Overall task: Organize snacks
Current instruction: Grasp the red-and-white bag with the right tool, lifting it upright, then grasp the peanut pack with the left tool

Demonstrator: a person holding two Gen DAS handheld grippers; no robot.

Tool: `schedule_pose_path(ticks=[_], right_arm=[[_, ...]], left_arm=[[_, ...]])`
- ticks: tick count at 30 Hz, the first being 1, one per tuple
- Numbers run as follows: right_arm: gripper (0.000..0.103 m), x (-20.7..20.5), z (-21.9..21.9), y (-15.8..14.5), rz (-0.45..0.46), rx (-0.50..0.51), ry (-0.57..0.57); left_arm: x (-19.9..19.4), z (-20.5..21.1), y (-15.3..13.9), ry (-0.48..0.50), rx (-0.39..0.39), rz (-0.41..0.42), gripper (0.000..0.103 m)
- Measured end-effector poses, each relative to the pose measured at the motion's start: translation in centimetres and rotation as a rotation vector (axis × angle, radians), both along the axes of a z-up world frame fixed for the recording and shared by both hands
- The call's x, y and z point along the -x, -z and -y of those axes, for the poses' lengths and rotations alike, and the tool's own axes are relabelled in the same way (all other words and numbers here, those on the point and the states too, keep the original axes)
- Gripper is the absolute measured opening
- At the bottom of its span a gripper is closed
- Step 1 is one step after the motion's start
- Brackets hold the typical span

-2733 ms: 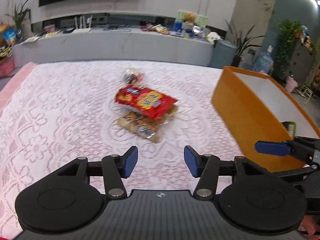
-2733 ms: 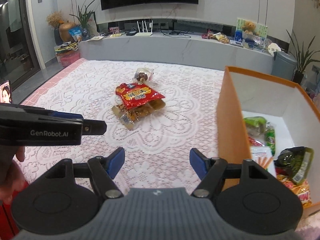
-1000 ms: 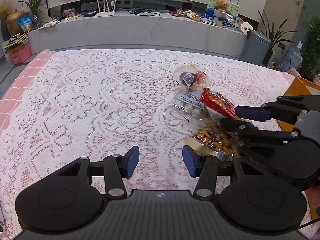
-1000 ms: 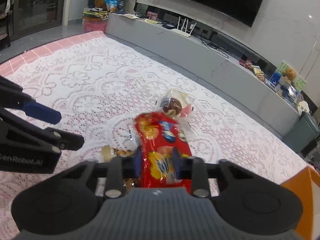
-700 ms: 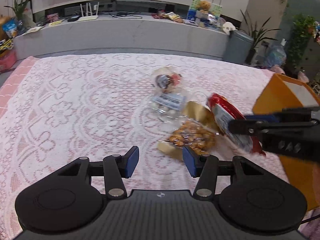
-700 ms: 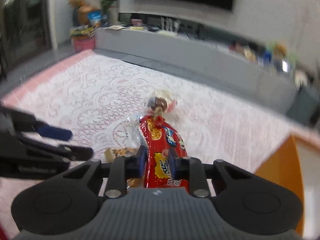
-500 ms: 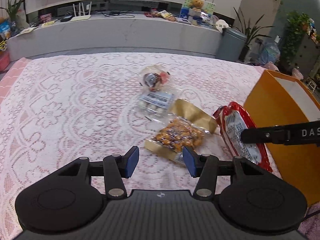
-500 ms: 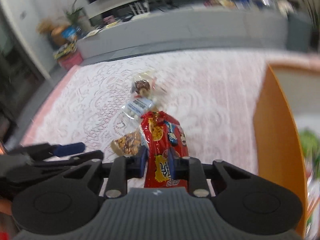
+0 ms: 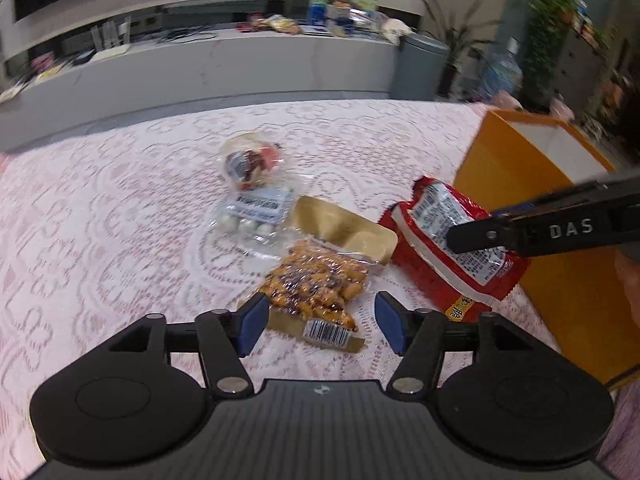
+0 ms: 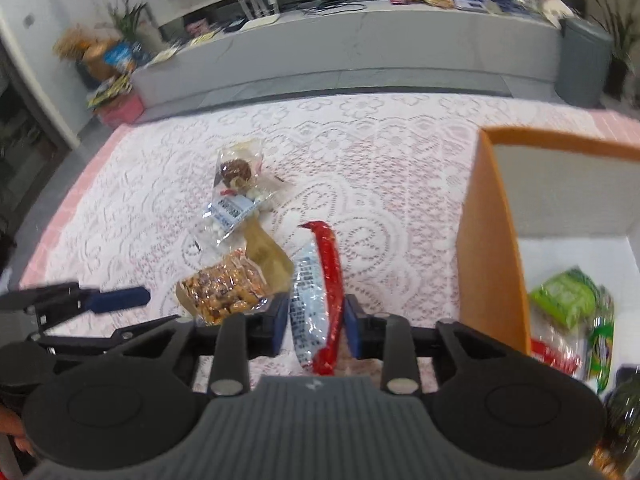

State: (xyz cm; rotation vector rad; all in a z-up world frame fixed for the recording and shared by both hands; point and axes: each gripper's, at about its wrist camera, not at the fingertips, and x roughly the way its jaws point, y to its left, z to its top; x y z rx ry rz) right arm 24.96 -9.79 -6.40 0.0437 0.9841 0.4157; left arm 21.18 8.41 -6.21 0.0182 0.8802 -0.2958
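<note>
Left wrist view: the left gripper (image 9: pixel 318 322) is opening, empty, over the nut bag (image 9: pixel 311 280); a candy bag (image 9: pixel 253 216) and a round sweet (image 9: pixel 248 162) lie beyond.

Right wrist view: the right gripper (image 10: pixel 316 330) is loosening around the red packet (image 10: pixel 320 300), seemingly short of the orange box (image 10: pixel 490 248), which holds several snacks (image 10: pixel 568 300); three remain outside

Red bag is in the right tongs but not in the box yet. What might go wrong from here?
1. The right tongs are opening with the red bag between them, short of the orange box; it may drop onto the cloth.
2. The bag hangs near the box's wall and may catch on the rim.
3. The left tongs, also opening, hover over the nut pack close by; the two tools may bump.
</note>
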Motion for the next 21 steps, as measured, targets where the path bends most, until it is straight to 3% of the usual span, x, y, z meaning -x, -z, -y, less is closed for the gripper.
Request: schedule_pose_path(ticks=[4, 5, 13, 15, 21], right_arm=[[0.030, -0.4, -1.0, 0.7, 0.036, 0.082, -0.046], [0.025, -0.4, -0.7, 1.0, 0.043, 0.091, -0.052], [0.022, -0.2, -0.7, 1.1, 0.051, 0.071, -0.077], [0.022, -0.3, -0.9, 1.2, 0.055, 0.076, -0.083], [0.022, -0.4, -0.9, 1.4, 0.049, 0.069, -0.083]], left_arm=[[-1.2, 0.8, 0.9, 0.082, -0.078, 0.022, 0.075], [-1.5, 1.0, 1.1, 0.102, -0.096, 0.029, 0.078], [-4.3, 1.7, 2.9, 0.235, -0.155, -0.005, 0.082], [-4.9, 1.6, 3.4, 0.254, -0.153, -0.020, 0.089], [-5.7, 1.4, 4.2, 0.261, -0.116, -0.069, 0.094]])
